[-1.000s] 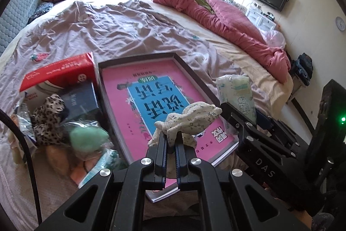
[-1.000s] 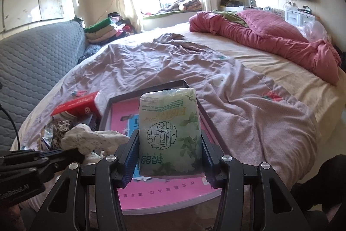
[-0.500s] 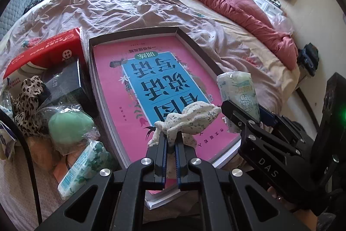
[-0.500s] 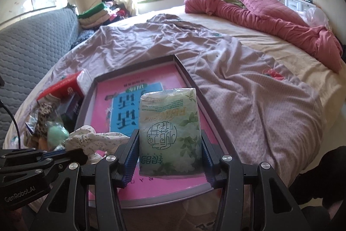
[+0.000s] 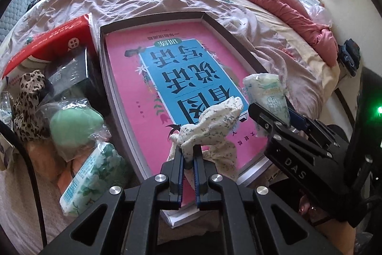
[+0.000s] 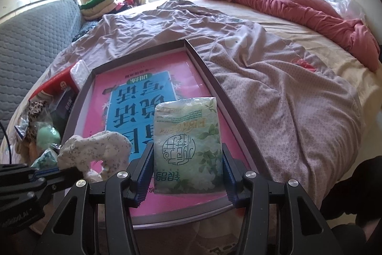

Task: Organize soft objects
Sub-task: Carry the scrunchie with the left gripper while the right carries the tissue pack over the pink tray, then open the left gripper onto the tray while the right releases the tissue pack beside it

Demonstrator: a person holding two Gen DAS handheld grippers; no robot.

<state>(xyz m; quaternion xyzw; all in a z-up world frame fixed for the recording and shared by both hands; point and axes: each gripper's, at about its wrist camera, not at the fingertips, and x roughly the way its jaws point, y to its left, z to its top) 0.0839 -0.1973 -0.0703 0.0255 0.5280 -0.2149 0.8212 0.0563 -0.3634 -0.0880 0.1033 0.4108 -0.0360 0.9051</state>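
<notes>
A small floral cloth (image 5: 210, 128) is pinched between the nearly closed pads of the left gripper (image 5: 188, 154), its loose end hanging out ahead of the fingertips over the near right corner of a shallow dark-rimmed tray (image 5: 229, 32). A pack of tissues (image 6: 187, 147) with a green leaf print is clamped upright between the pads of the right gripper (image 6: 187, 166), just beside and to the right of the left gripper, above the same near end of the tray. The tray floor is covered by one pink book (image 5: 167, 78) with a blue panel; most of that surface ahead of both grippers is bare. The tray's far edge and right edge are bordered by open, rumpled mauve bedsheet (image 6: 274, 87), which gives wide free room ahead and to the right. To the left of the left gripper the tray edge is crowded: one red box (image 5: 52, 37), one dark box (image 5: 69, 73), one leopard-print cloth (image 5: 28, 97), one green soft object in a clear bag (image 5: 74, 126) and one further leaf-print tissue pack (image 5: 93, 173) are seen lying close together, touching or overlapping. Two tissue packs are thus counted in all. One rolled pink quilt (image 6: 286, 4) is seen far ahead on the right, well apart from both grippers.
</notes>
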